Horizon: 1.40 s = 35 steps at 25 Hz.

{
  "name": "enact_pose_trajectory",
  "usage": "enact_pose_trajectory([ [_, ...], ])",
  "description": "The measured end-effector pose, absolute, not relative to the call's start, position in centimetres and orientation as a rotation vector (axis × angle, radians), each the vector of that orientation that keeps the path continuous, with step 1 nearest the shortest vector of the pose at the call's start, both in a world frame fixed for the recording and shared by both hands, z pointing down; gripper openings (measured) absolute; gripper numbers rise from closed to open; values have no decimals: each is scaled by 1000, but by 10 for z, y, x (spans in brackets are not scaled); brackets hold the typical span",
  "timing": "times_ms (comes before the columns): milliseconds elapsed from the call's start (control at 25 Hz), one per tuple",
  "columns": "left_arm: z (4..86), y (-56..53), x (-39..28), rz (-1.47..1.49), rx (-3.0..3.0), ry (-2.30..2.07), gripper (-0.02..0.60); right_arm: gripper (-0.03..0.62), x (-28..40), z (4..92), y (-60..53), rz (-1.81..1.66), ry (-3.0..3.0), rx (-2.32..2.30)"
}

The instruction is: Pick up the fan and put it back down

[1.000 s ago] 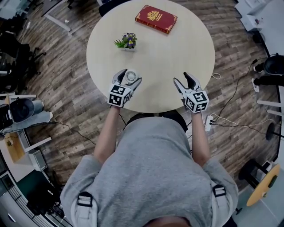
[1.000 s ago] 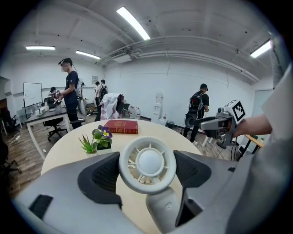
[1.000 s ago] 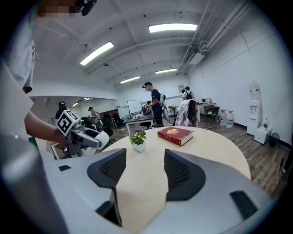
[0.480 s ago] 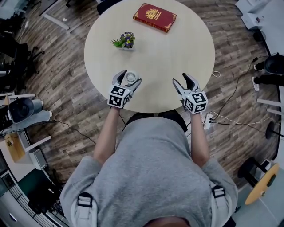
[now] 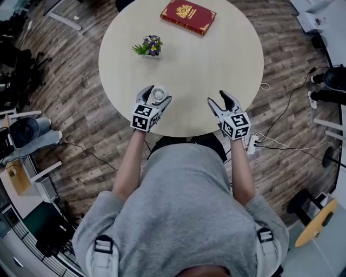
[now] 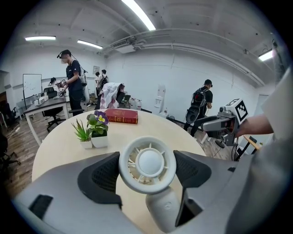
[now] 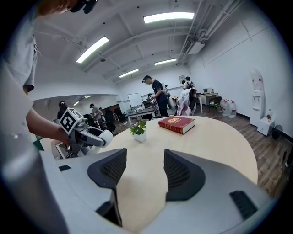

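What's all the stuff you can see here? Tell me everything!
table: one, pale beige, round, in front of the person
book: one, red and gold, far side of the table
potted plant: one, green with a purple flower, white pot, table's left part
fan: one, white, near edge of the table
power strip: one, white, on the floor at the right
left gripper: one, grey, closed on the fan
right gripper: one, grey, open, empty

Small white fan (image 6: 147, 163), upright, clamped between jaws of left gripper (image 5: 158, 93)
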<state>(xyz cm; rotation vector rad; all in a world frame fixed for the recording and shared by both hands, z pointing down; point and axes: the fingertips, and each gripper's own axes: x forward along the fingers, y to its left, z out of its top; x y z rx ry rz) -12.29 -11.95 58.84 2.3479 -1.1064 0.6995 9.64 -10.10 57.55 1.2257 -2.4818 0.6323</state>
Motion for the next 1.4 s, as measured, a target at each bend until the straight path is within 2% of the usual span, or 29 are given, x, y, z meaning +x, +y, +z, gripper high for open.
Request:
enact_pose_trajectory([
  [1400,695,-156,-70,816,2240,-952,377,259,85,671,-138,756,-2401,956],
])
